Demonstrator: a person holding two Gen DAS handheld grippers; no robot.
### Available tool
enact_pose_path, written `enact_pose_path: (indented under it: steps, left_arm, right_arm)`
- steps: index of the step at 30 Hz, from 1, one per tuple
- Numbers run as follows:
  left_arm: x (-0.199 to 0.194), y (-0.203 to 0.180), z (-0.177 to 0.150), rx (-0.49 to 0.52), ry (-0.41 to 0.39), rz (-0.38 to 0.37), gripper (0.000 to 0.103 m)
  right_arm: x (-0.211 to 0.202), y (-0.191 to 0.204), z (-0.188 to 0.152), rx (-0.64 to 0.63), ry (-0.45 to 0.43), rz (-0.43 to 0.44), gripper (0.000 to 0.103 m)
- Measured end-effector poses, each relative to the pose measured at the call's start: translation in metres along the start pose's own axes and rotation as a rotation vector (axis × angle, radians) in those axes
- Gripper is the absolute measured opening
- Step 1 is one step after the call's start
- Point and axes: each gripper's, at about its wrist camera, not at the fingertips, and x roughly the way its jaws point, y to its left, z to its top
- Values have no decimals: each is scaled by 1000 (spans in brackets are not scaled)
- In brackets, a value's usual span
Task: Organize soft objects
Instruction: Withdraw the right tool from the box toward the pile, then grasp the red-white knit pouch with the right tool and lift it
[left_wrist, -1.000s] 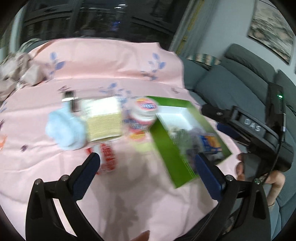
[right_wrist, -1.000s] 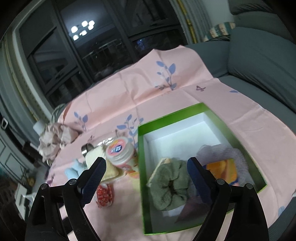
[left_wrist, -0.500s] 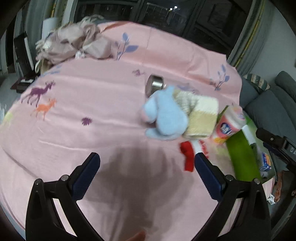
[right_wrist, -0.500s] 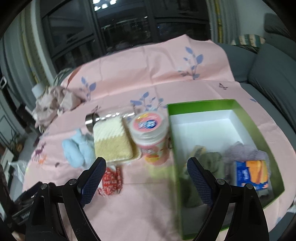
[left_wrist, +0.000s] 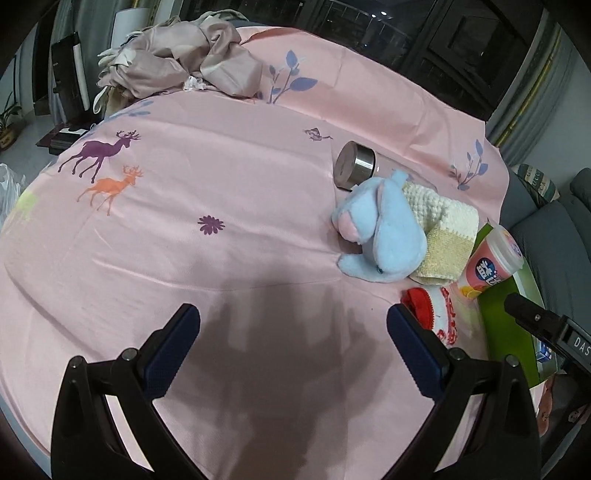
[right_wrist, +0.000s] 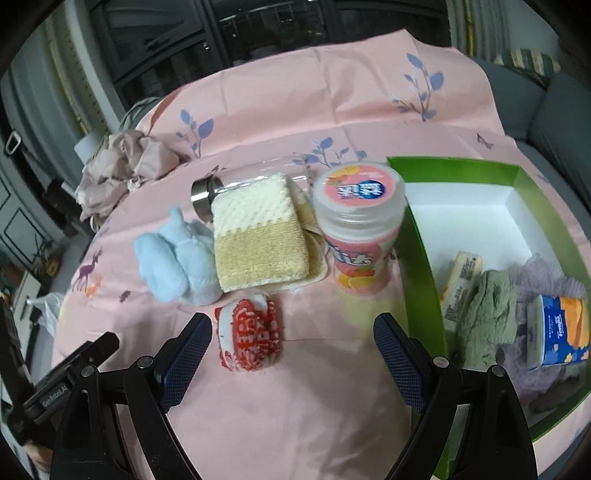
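1. The right gripper (right_wrist: 291, 345) has its fingers spread wide and empty above the pink tablecloth (right_wrist: 295, 413); the left gripper (left_wrist: 293, 336) is likewise spread and holds nothing.
2. A red-and-white knitted piece (right_wrist: 249, 339) lies just ahead of the right gripper's left finger.
3. Beyond it a blue plush toy (right_wrist: 177, 264) touches a folded cream towel (right_wrist: 258, 236).
4. The green box (right_wrist: 421, 258) at right holds a green scrunchie (right_wrist: 487, 314).

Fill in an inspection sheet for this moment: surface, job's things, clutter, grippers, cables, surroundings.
Surface: pink printed cloth, shadowed near the grippers.
Job's things: blue plush toy, cream knitted cloth and red-and-white knit piece lie outside; green box holds a green scrunchie, a purple mesh piece and a tissue pack.
Clutter: pink tub upright beside the box; glass bottle with a steel cap lying down; crumpled fabric at the far edge.
Grippers: left gripper and right gripper open, holding nothing.
Cables: nothing seen.
Surroundings: dark windows, grey sofa.
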Motion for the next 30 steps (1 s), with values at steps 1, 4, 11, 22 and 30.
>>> enact_pose_path:
  steps: [1, 4, 11, 22, 30]
  left_arm:
    - [0, 0, 0, -1, -1, 2, 100]
    - [0, -1, -1, 6, 2, -4, 100]
    - [5, -5, -4, 41, 24, 17, 100]
    - [10, -8, -8, 82, 54, 49, 88]
    - [8, -6, -7, 74, 58, 35, 86]
  right_arm:
    - [0, -2, 0, 1, 0, 4, 90]
    - [-1, -5, 0, 17, -3, 17, 89]
    - [18, 10, -4, 12, 26, 101, 84]
    - [77, 35, -20, -7, 169, 103, 51]
    - [70, 45, -25, -64, 159, 106, 39]
